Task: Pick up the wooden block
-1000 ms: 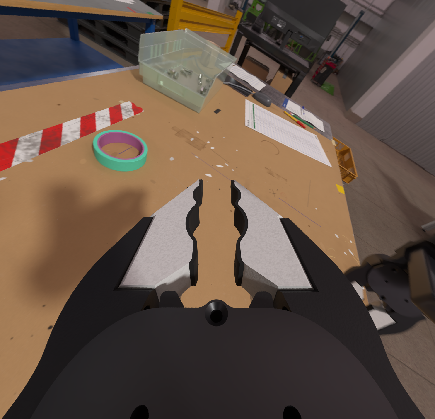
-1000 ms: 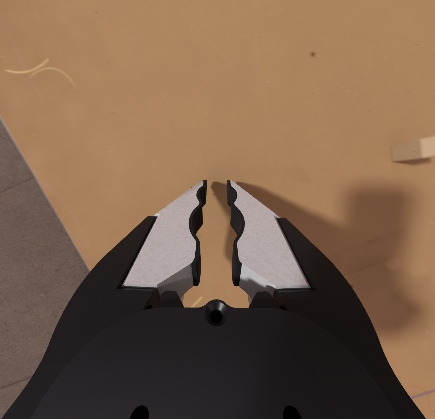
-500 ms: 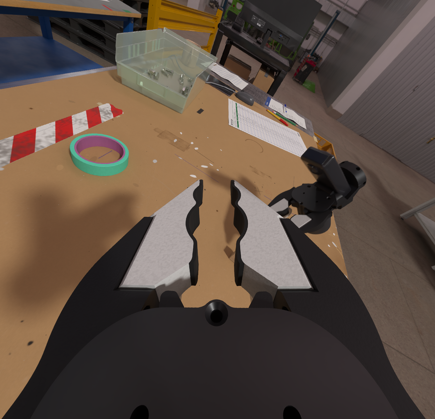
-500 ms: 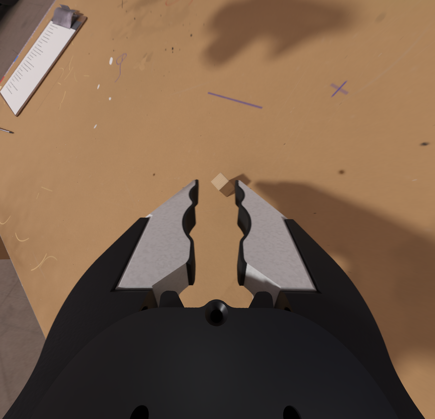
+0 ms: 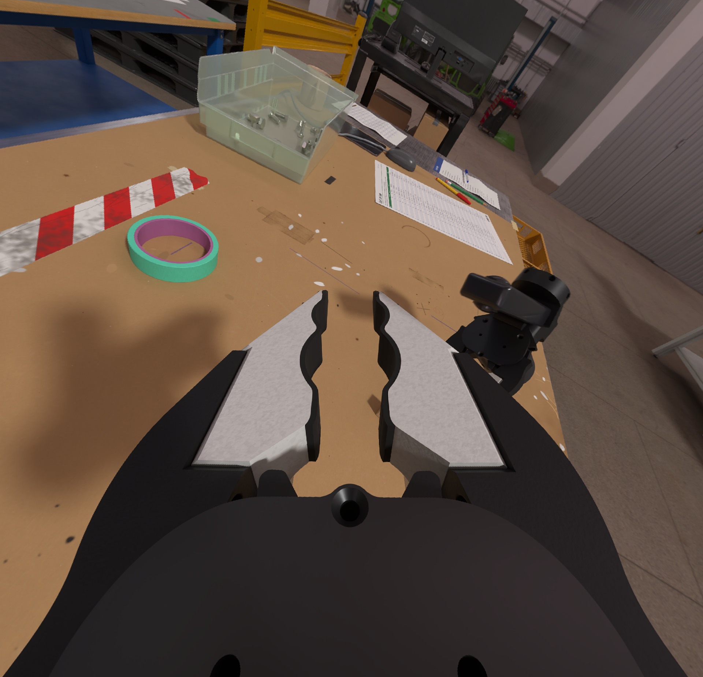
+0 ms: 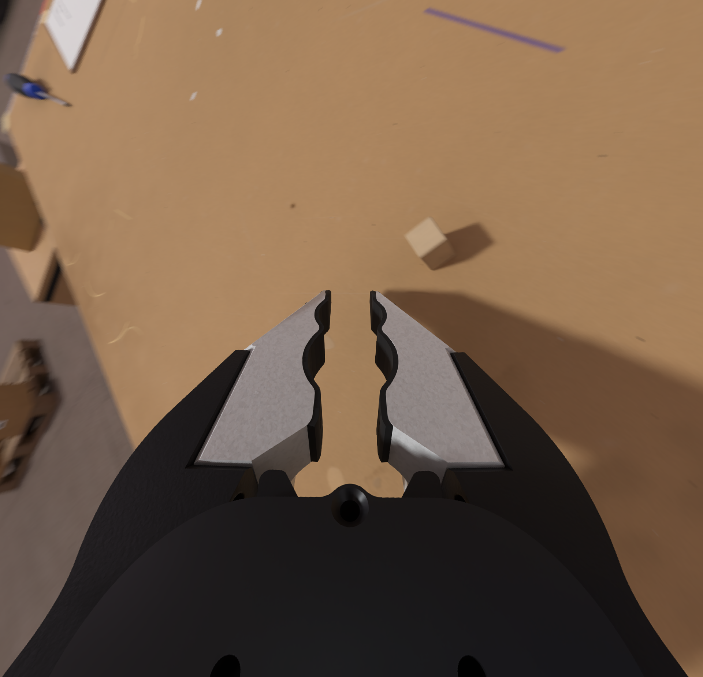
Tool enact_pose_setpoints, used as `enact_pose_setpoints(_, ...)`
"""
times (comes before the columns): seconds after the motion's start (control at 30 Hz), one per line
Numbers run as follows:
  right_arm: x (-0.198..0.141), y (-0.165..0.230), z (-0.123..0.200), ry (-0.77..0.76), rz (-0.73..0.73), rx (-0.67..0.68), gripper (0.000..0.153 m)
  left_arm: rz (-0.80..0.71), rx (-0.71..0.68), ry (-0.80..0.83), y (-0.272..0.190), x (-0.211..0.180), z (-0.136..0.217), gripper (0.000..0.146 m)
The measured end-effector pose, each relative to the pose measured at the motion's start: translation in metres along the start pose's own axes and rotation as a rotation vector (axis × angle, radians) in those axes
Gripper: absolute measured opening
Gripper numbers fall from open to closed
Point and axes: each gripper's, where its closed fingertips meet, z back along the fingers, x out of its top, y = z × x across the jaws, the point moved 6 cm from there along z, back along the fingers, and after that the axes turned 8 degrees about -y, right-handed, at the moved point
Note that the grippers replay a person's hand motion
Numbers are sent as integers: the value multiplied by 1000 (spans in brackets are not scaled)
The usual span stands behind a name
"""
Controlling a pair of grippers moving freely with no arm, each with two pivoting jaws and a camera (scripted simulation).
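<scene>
The wooden block (image 6: 428,242) is a small pale cube lying on the brown table top (image 6: 532,164). In the right wrist view it sits just beyond and to the right of my right gripper (image 6: 350,293), outside the jaws. The right gripper is open and empty, close above the table. My left gripper (image 5: 350,295) is open and empty, hovering over the table. In the left wrist view a corner of the block (image 5: 374,404) peeks out beside the right finger (image 5: 426,392). The right gripper's black body (image 5: 506,327) shows at the right near the table edge.
A green tape roll (image 5: 173,248), a red-and-white striped strip (image 5: 102,210), a clear bin with bolts (image 5: 266,114) and a printed sheet (image 5: 437,213) lie farther off. A screwdriver (image 6: 34,90) and a white pad (image 6: 76,12) lie near the table's left edge, with boxes on the floor.
The right gripper has come down closer to the table. The block, at its fingertips half a second ago, now looks larger and lies up and to the right. The left gripper's view shifted slightly.
</scene>
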Motion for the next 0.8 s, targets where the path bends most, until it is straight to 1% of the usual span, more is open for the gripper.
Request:
enact_pose_setpoints(0.03, 2, 4, -3, 33, -15, 40, 19, -3, 3, 1, 0, 0, 0, 23)
enact_pose_setpoints(0.07, 4, 7, -4, 65, 3, 53, 19, -9, 6, 0, -1, 1, 1, 23)
enact_pose_setpoints(0.1, 7, 9, -1, 82, 58, 47, 20, -14, 9, -1, -2, 1, 1, 23)
enact_pose_setpoints(0.13, 10, 8, 4, 83, 144, 17, 20, -19, 12, -3, -2, 2, 2, 23)
enact_pose_setpoints(0.23, 20, -4, 21, 68, 445, -159, 21, -28, 20, -16, -3, 5, 5, 23)
enact_pose_setpoints(0.27, 21, -8, 23, 64, 516, -176, 23, -32, 22, -18, -3, 6, 6, 23)
enact_pose_setpoints(0.3, 22, -13, 22, 67, 553, -177, 26, -37, 25, -19, -3, 6, 7, 23)
enact_pose_setpoints(0.47, 31, -24, 11, 95, 649, -151, 29, -40, 53, -29, 1, 9, 13, 23)
enact_pose_setpoints(0.67, 37, -31, 0, 204, 674, -117, 28, -36, 75, -39, 7, 11, 18, 24)
enact_pose_setpoints(0.8, 40, -27, -3, 242, 665, -76, 27, -32, 81, -39, 9, 11, 19, 24)
